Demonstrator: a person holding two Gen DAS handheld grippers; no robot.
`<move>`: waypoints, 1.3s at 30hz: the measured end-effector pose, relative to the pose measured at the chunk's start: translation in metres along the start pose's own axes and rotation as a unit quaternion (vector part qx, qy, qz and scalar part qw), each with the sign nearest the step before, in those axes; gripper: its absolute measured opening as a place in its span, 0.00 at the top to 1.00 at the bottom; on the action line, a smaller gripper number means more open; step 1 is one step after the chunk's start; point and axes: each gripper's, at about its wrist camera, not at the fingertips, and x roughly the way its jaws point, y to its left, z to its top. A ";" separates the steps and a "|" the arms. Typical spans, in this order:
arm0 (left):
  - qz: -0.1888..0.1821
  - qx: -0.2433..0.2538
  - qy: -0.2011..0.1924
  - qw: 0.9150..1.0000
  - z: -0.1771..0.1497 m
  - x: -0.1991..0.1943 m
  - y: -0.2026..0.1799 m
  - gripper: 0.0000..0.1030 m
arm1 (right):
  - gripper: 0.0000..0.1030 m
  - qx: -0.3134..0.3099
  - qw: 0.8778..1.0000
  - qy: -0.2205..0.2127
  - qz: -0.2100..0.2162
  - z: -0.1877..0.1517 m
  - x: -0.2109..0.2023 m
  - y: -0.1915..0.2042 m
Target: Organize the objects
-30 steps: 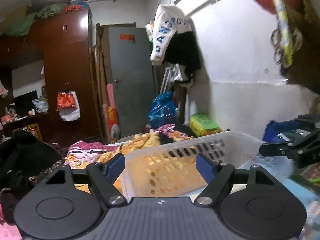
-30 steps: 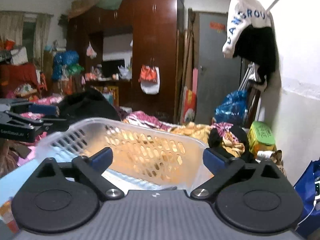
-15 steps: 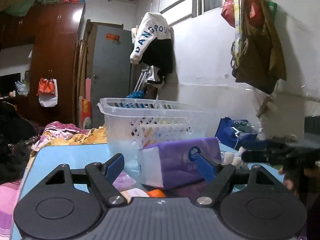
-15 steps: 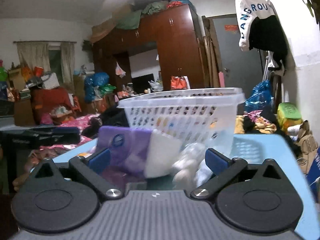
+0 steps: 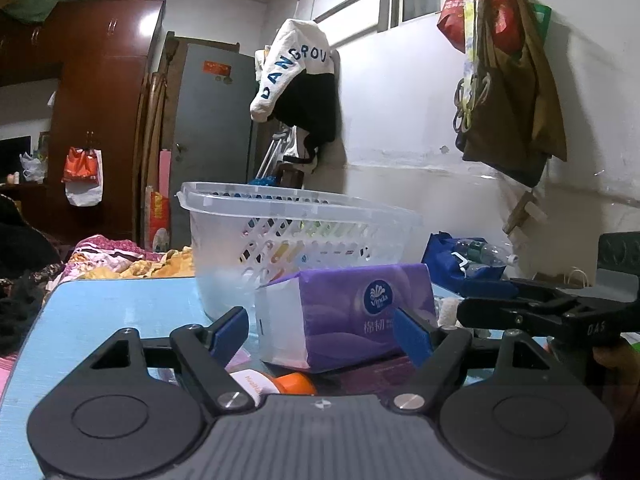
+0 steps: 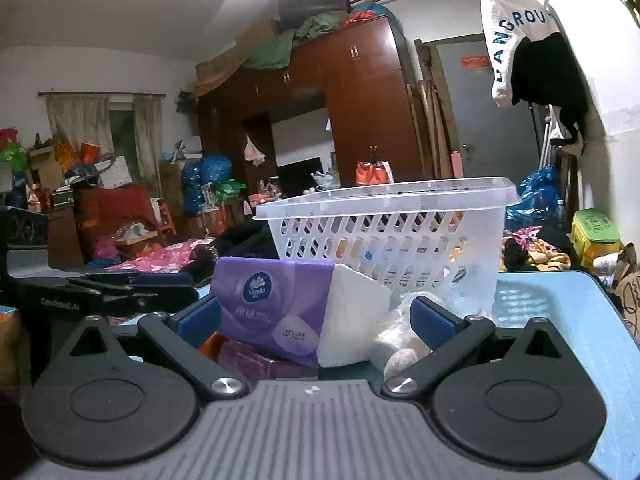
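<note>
The left tongs (image 5: 320, 334) are spread wide and hold nothing; the purple tissue pack (image 5: 348, 316) lies just ahead of them, between the blue pads but not touched by either. The right tongs (image 6: 316, 316) are likewise spread and empty, with the same pack ahead toward their left pad and a crumpled clear bag of white lumps (image 6: 400, 344) by their right pad.

The step in hand looks like picking up a loose item to drop in the white basket (image 5: 288, 236), which stands upright on the blue surface (image 5: 120, 308) just beyond the pack. To do it well, I would use one pair of tongs only, center the pack between the pads, close across its narrow width rather than on a soft corner, then lift high enough to clear the basket rim before letting go. The other tongs should hold back, since the two pairs sit near each other and could knock together.

Counted: one basket, one purple pack on top with what may be a second purple one under it, one bottle with an orange cap (image 5: 276, 386) below the left tongs, one clear bag. How many lumps it holds cannot be told.
</note>
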 end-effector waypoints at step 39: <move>0.010 0.001 0.010 1.000 -0.003 0.021 -0.009 0.53 | 0.52 -0.031 0.999 0.040 -0.012 -0.003 0.014 0.016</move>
